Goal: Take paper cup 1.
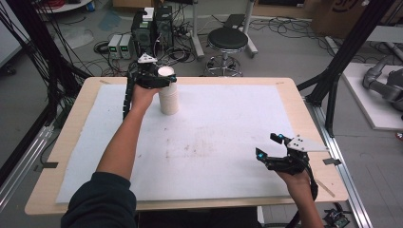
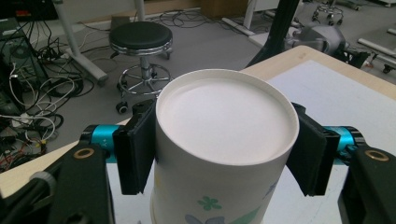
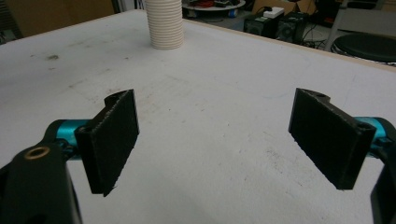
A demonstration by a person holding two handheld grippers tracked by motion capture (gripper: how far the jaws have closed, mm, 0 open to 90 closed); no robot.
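A stack of upside-down white paper cups (image 1: 169, 99) stands near the far edge of the white mat (image 1: 223, 118), left of centre. My left gripper (image 1: 164, 79) is at the top of the stack, and its two black pads press on both sides of the uppermost cup (image 2: 226, 112), which has a flower print low on its wall. My right gripper (image 1: 269, 146) rests low over the mat's front right corner, open, with nothing between its pads (image 3: 114, 140). From there the ribbed cup stack (image 3: 164, 23) shows far off.
The mat covers a wooden table (image 1: 297, 97). Beyond its far edge are a black stool (image 1: 228, 40), computer cases (image 1: 149, 28) and loose cables on the floor. A black frame post (image 1: 332, 80) rises at the right.
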